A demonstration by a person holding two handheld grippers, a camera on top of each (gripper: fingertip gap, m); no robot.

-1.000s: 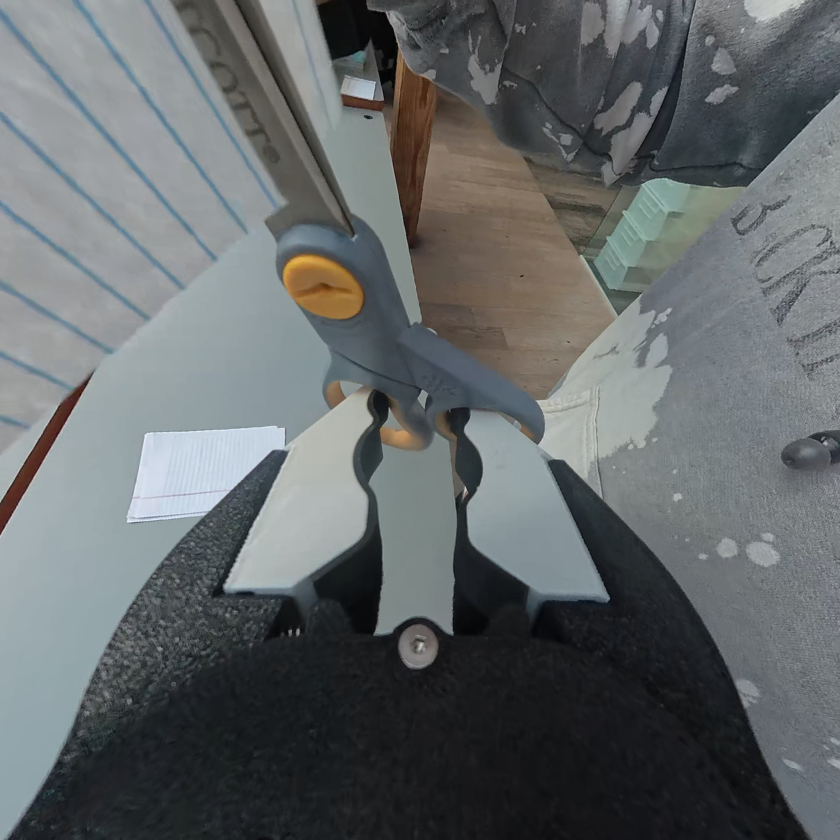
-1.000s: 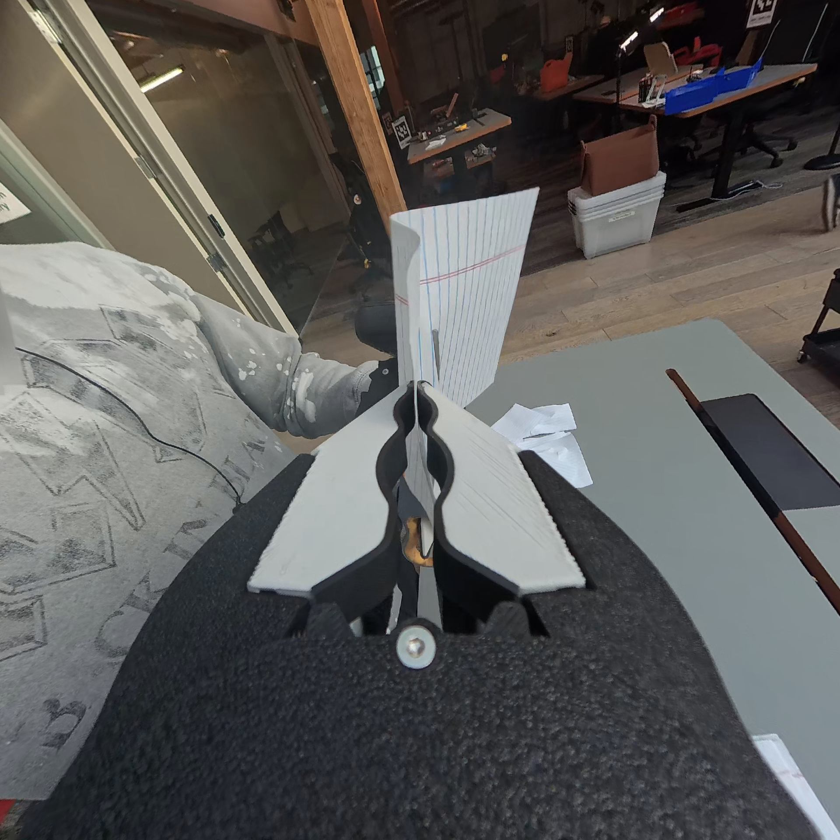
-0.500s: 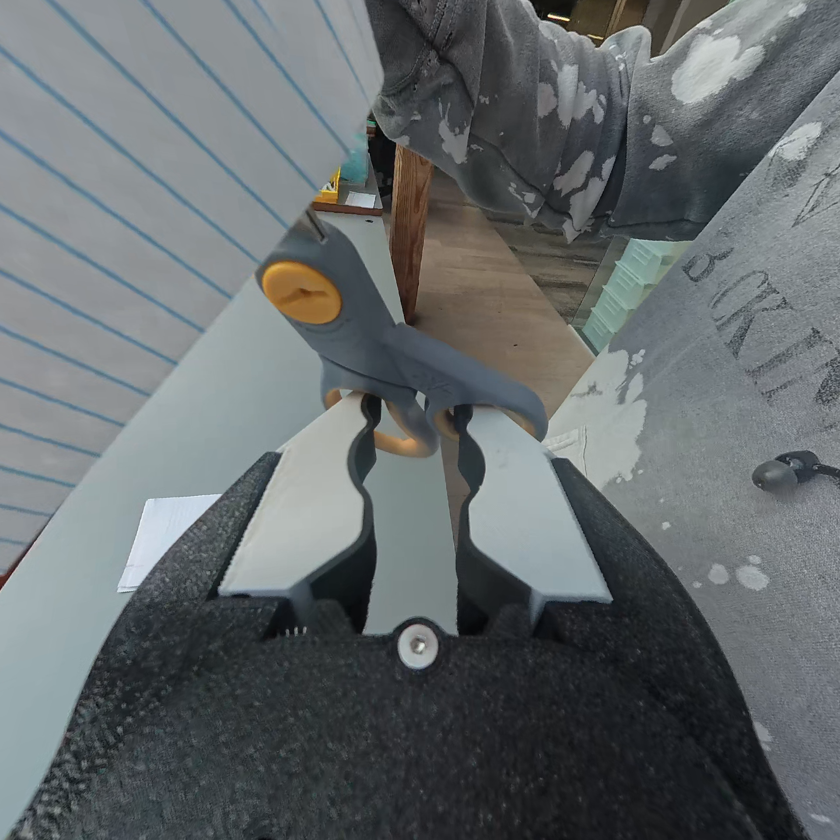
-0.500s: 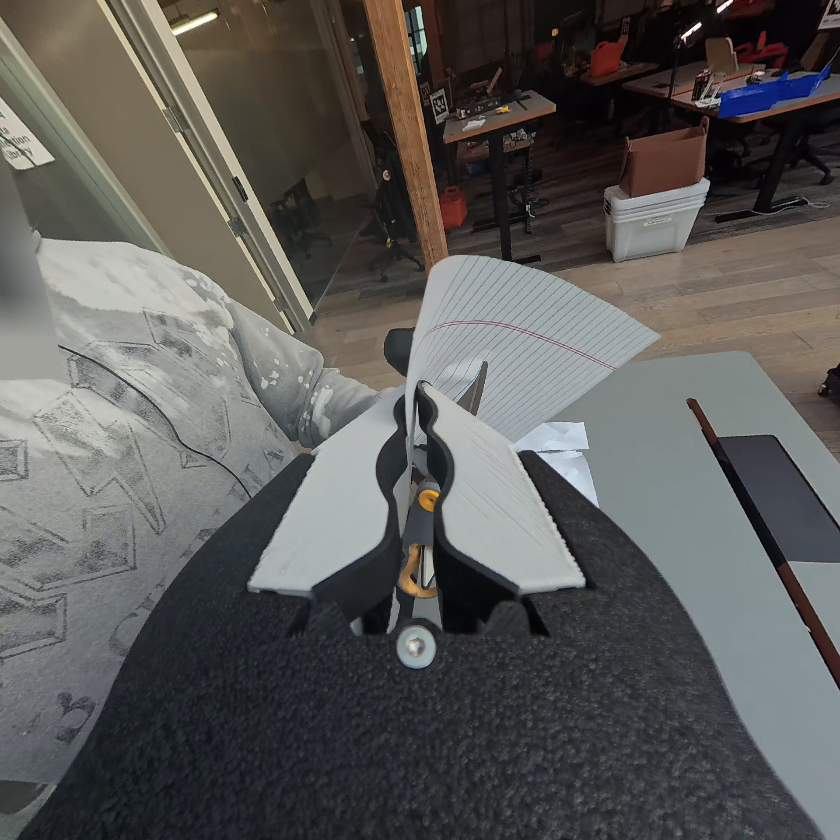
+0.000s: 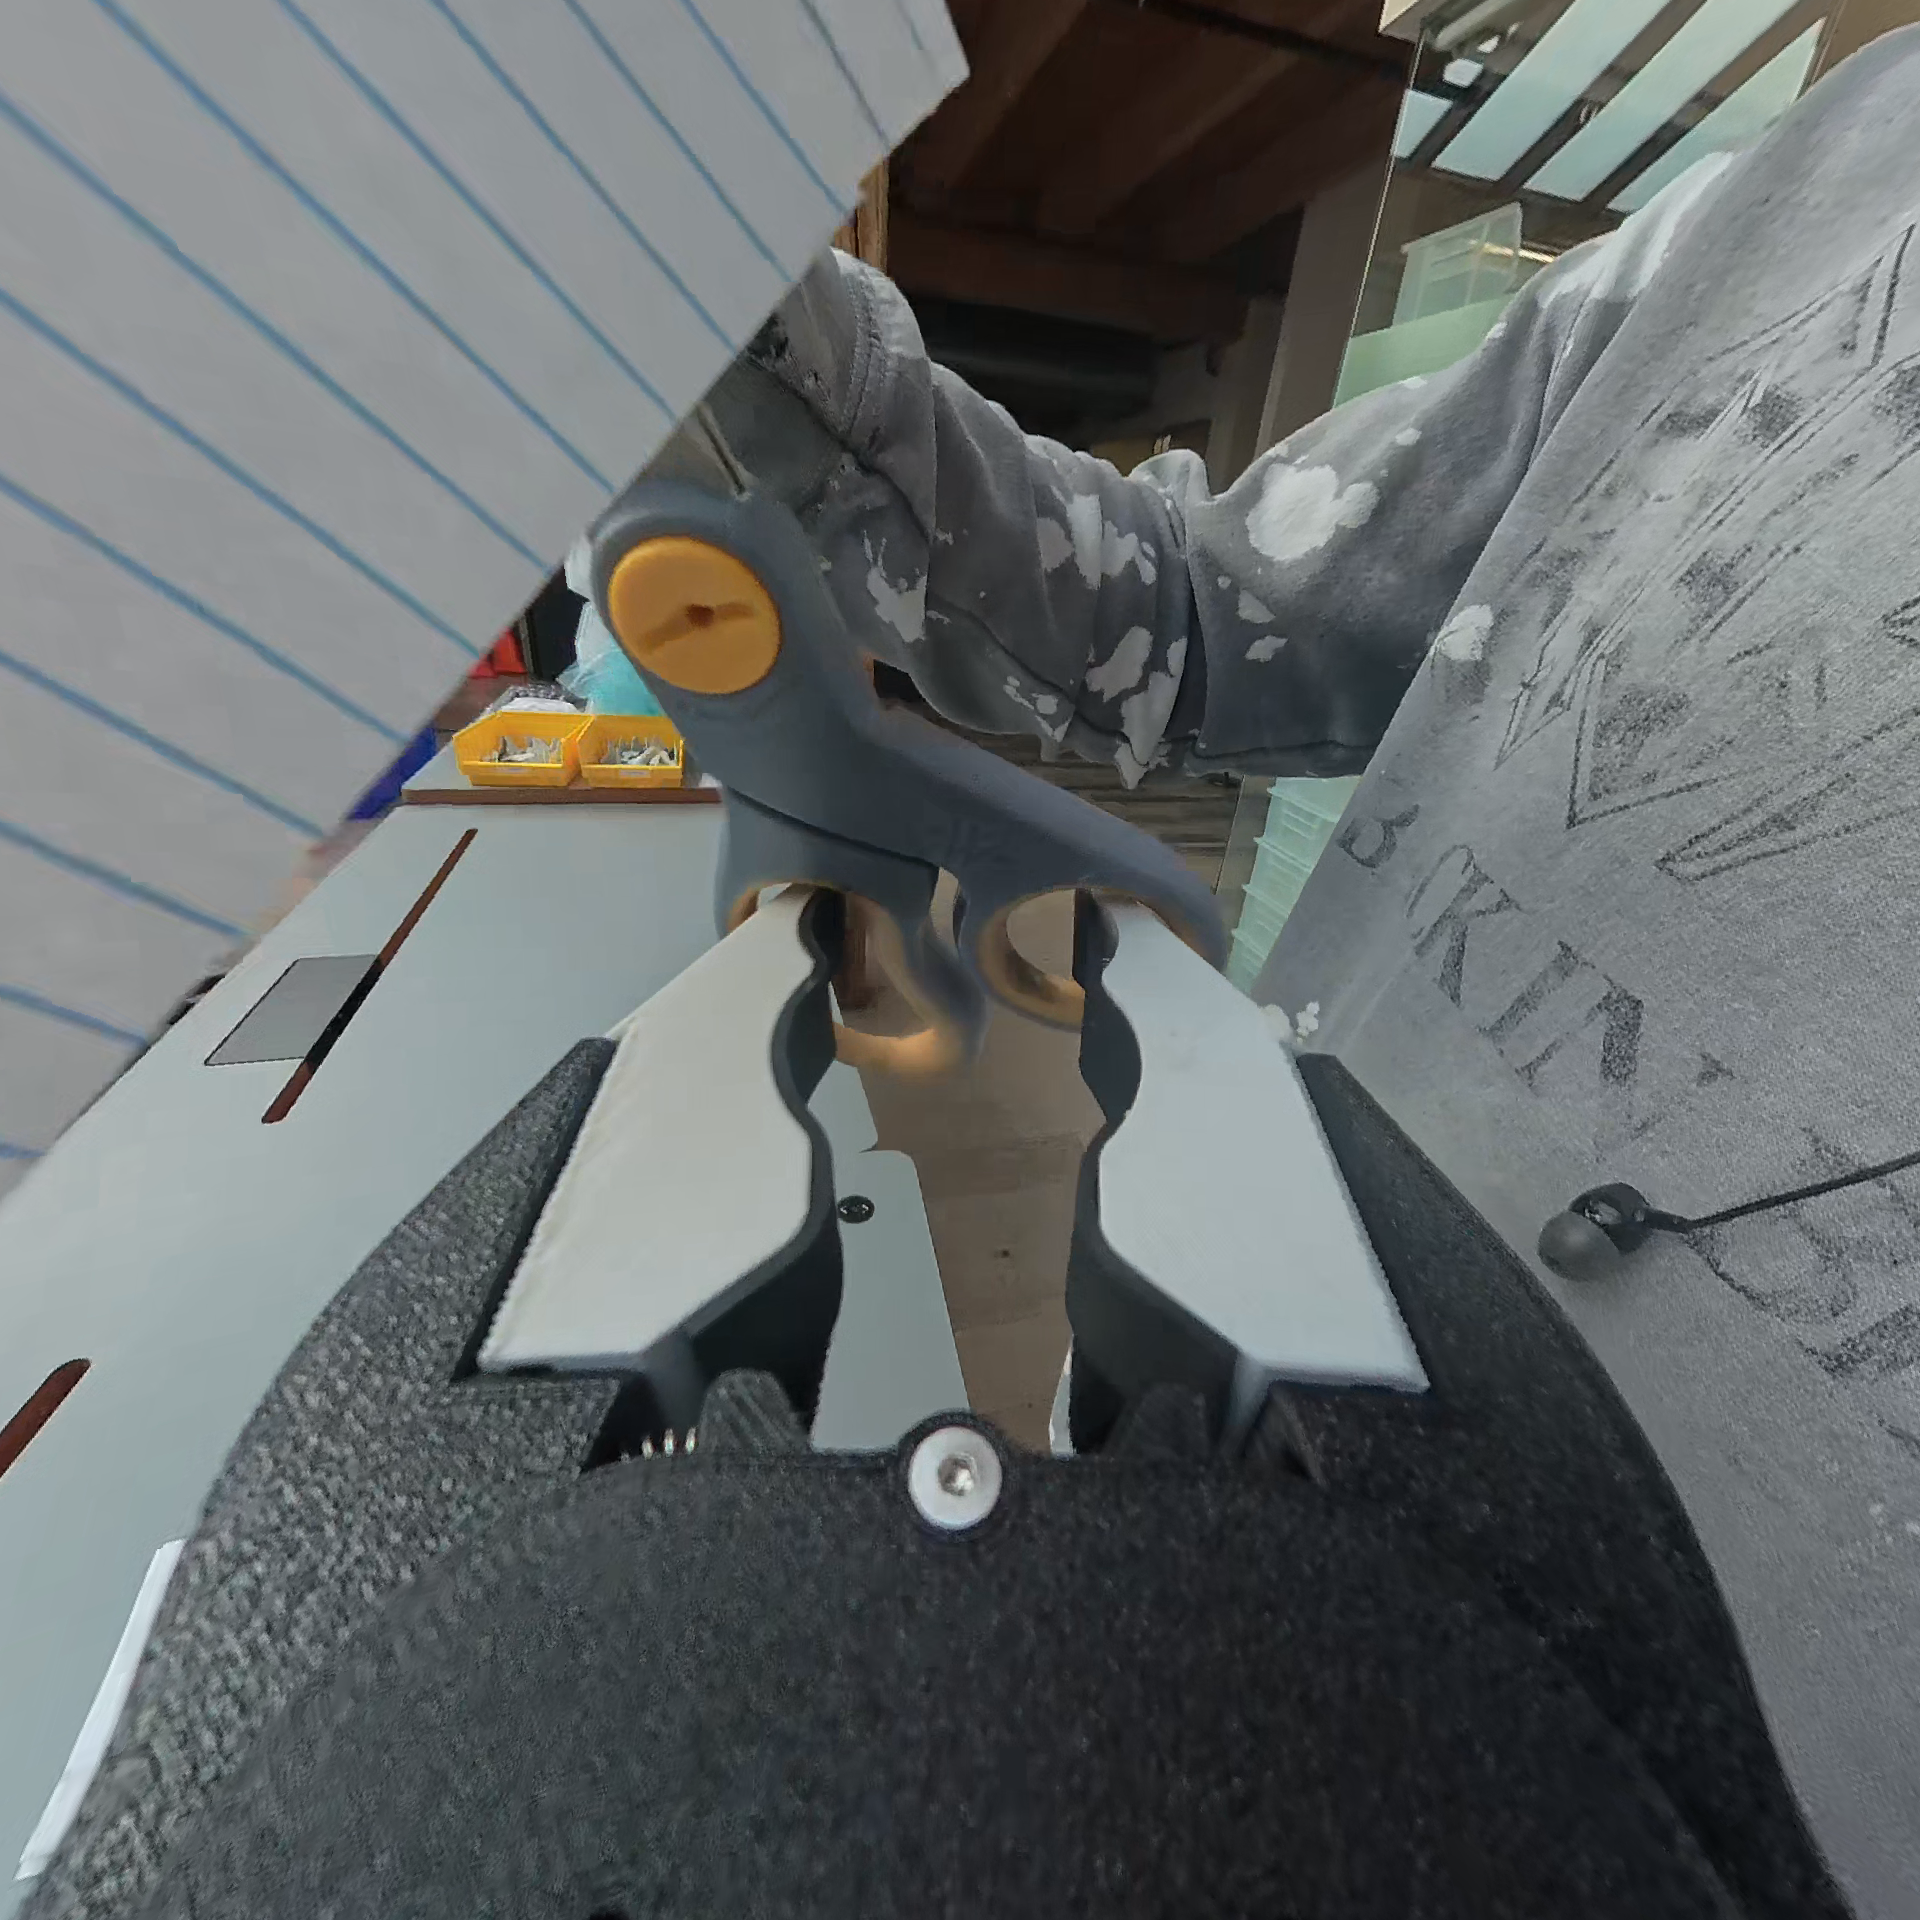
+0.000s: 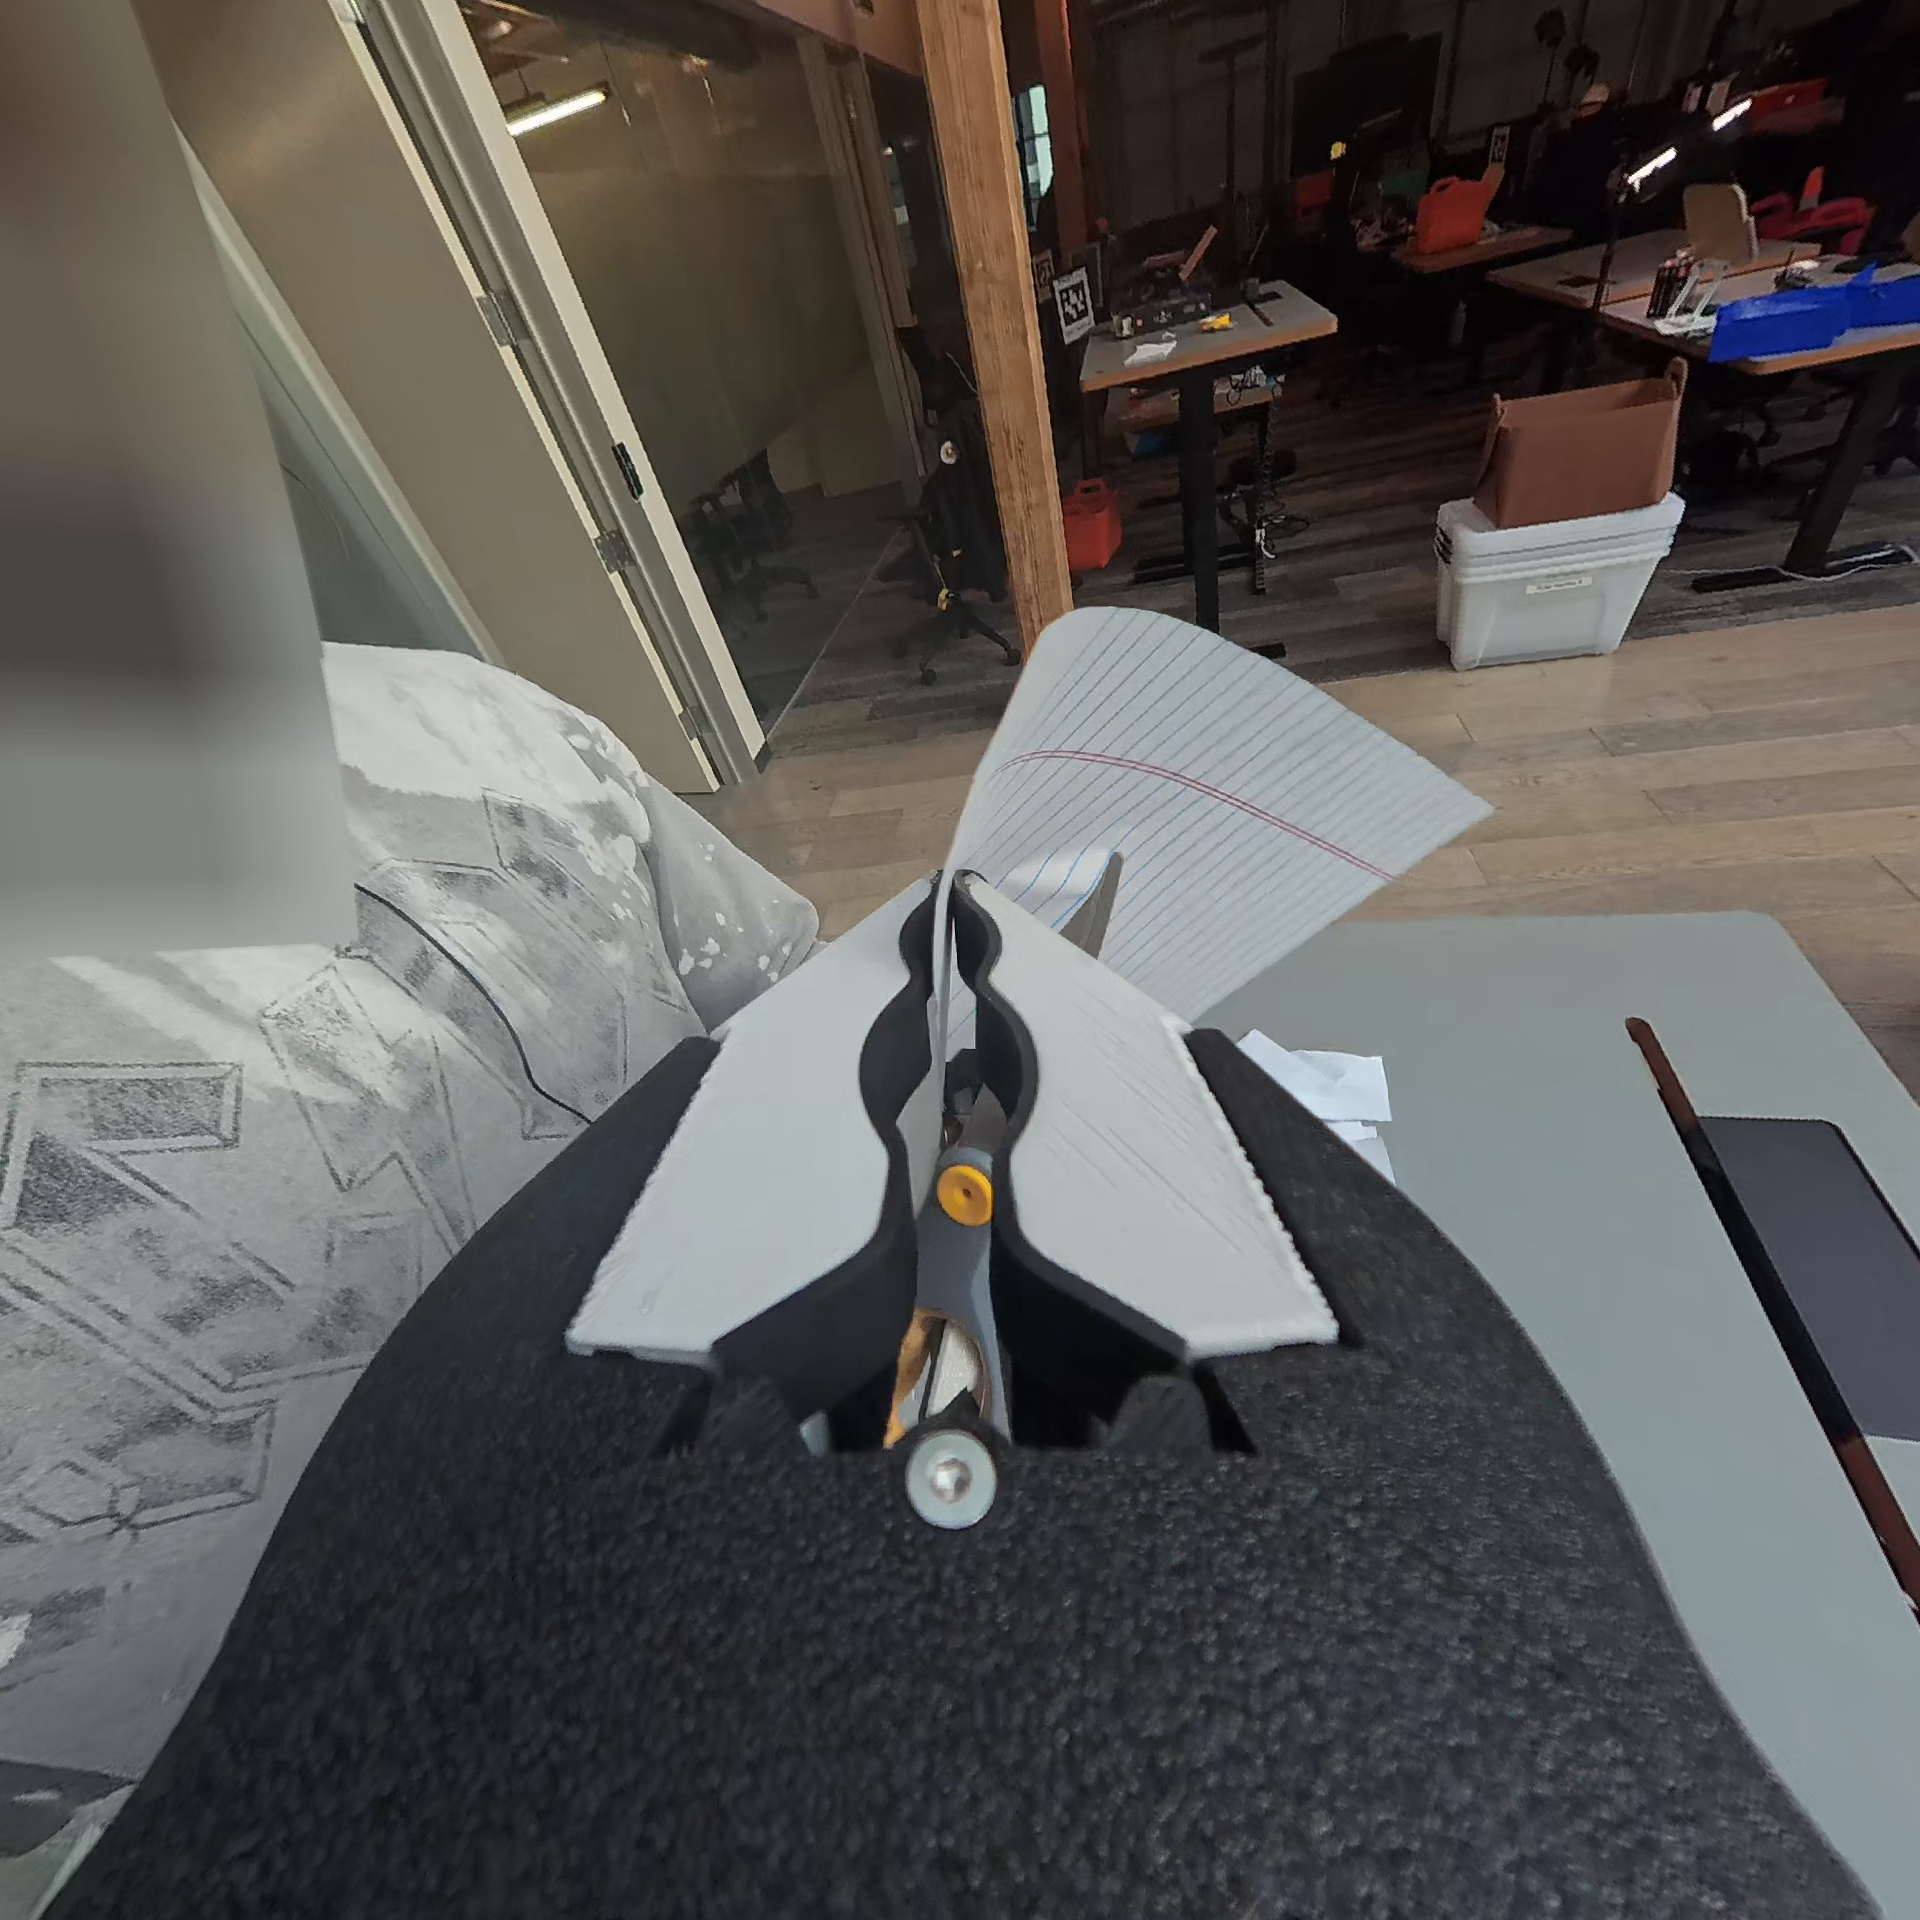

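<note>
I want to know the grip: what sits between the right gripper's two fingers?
In the right wrist view, the edge of the lined paper is pinched between the right gripper fingers.

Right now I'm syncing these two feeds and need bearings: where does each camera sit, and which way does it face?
Left wrist view: sits behind the left tongs, whose fingers sit in the handle loops of the grey scissors; it faces the lined paper, grey table and the person's sleeve.
Right wrist view: sits behind the right tongs, pinching the lined paper; faces the workshop; sweatshirt at left.
Shared: paper, scissors, table.
</note>
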